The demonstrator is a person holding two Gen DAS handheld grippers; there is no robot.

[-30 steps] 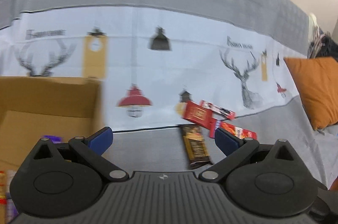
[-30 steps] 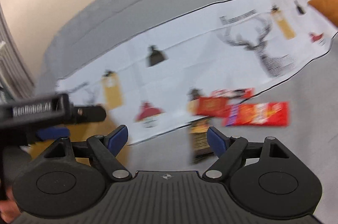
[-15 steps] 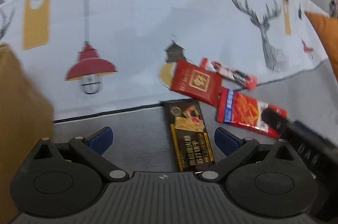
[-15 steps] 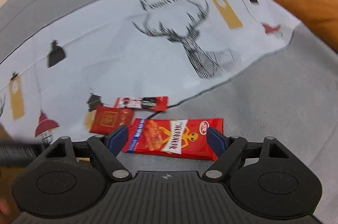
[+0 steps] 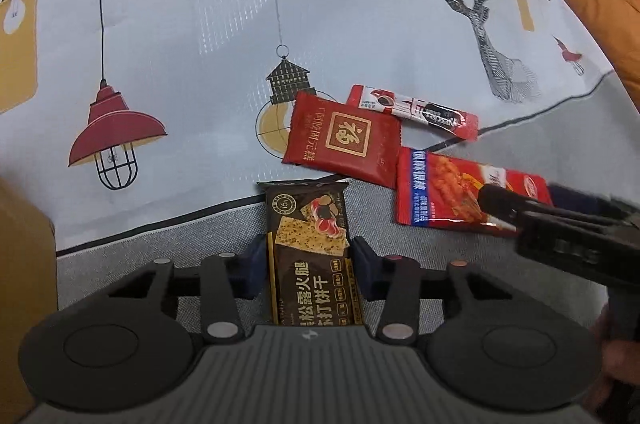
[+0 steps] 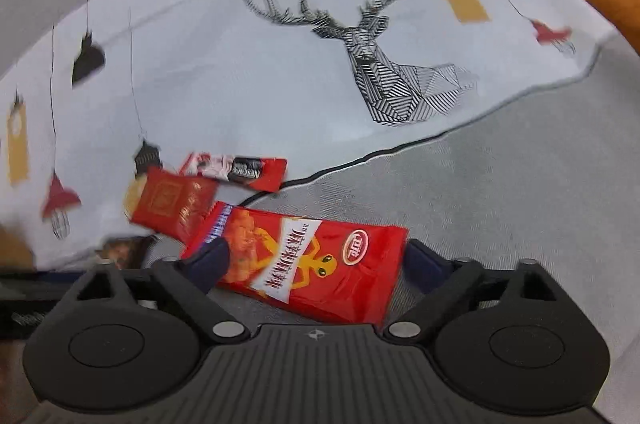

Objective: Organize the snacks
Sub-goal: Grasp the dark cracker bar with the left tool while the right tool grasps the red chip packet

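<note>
Both grippers dropped onto snack pile. Left gripper (image 5: 310, 266) jaws just closed, pads pinching dark cracker pack (image 5: 310, 244). Right gripper (image 6: 316, 264) wide, straddling red pack (image 6: 304, 264), not gripping. Square red pack (image 5: 340, 140), coffee stick (image 5: 416, 112) untouched on cloth (image 5: 200, 44). Most sorting left.

The right gripper (image 6: 316, 260) has its jaws spread wide around a long red foil snack packet (image 6: 304, 264) lying on grey bedding (image 6: 500, 192).
</note>
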